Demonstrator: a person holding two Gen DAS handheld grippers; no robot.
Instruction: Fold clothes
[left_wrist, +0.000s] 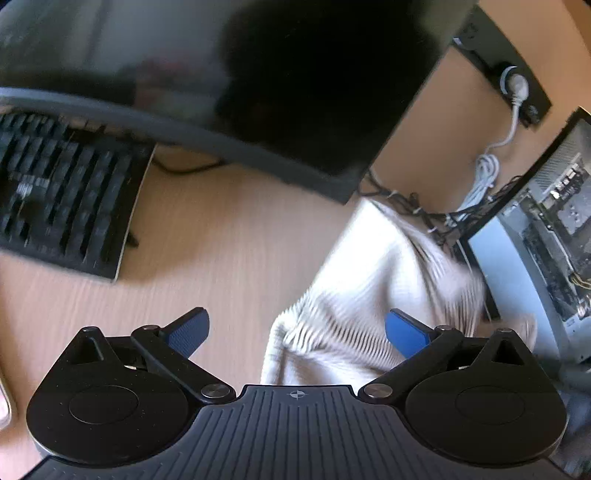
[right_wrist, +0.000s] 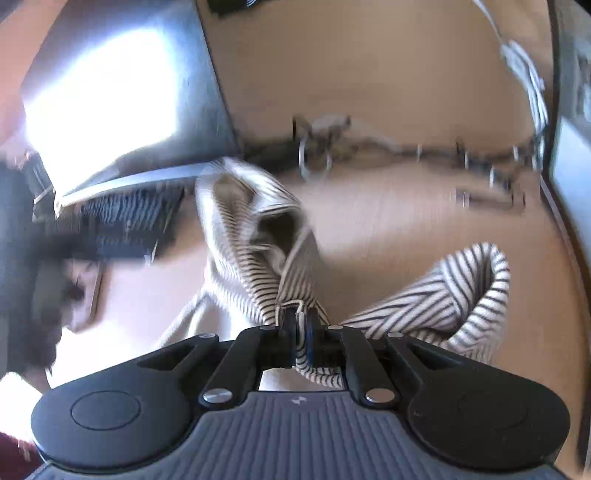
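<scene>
The cream knit garment with thin dark stripes (right_wrist: 258, 258) is bunching up in a loose heap on the light wood-grain surface (right_wrist: 388, 221), near the black keyboard (left_wrist: 66, 206) and just in front of the tangle of cables (right_wrist: 406, 151) at the back. Your right hand-held gripper (right_wrist: 300, 332) is pinching a hemmed edge of it, jaws squeezed tight on the fabric, with a striped sleeve looping off to the right. Your left hand-held gripper (left_wrist: 295, 332) is sitting wide open with nothing in it, the cloth only passing beside its right blue pad (left_wrist: 402, 332).

Both views are smearing, so I'd be slowing down here. You're probably wanting to lift and shake the thing flat before folding, so keep that pinch firm, get the left one onto a matching edge, and pull the cloth away from the cables so nothing's snagging.
</scene>
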